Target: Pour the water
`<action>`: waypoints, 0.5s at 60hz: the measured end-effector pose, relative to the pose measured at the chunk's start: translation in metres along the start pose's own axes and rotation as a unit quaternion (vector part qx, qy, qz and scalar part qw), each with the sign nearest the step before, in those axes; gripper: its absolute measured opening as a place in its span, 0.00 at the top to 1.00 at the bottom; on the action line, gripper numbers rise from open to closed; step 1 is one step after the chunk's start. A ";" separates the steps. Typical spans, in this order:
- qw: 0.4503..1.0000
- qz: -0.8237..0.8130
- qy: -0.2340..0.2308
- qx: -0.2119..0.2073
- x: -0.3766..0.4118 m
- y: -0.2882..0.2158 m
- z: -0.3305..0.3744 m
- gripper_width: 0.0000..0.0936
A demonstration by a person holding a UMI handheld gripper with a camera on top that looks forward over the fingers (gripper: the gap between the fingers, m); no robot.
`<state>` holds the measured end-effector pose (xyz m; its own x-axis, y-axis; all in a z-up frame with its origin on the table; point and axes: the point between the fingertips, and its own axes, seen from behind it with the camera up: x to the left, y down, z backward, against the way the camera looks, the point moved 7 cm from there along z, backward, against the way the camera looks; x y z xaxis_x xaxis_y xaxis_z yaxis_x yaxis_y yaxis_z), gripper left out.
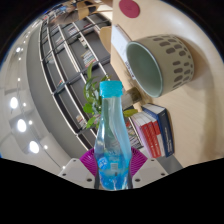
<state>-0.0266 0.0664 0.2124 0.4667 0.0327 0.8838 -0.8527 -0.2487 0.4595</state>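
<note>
Between our tongs (pixel 110 170) stands a clear water bottle (pixel 110 140) with a light blue cap (pixel 111 89), and both magenta pads (pixel 92 160) press on its lower body, so we have the fingers clamped on it. We see blue-tinted liquid filling most of the bottle (its label is too small to read). Just beyond the cap, a grey-green mug (pixel 160 62) with a pattern of pale marks round its wall appears tilted, its open mouth turned toward the bottle. Beside the bottle a row of books (pixel 152 130) shows red and blue spines. Behind it rise a few green leaves (pixel 93 98), and further off we make out a wall of long slatted panels (pixel 60 70).
</note>
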 end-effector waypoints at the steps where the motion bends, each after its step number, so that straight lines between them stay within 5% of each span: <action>1: 1.000 -0.013 -0.002 -0.002 0.000 -0.002 -0.001 0.60; 20: 0.997 -0.083 0.005 0.001 -0.009 -0.018 -0.012 0.60; 30: 0.983 0.165 0.069 0.049 0.004 -0.010 -0.001 0.58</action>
<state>-0.0164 0.0702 0.2118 0.1270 0.0639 0.9898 -0.9224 -0.3595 0.1415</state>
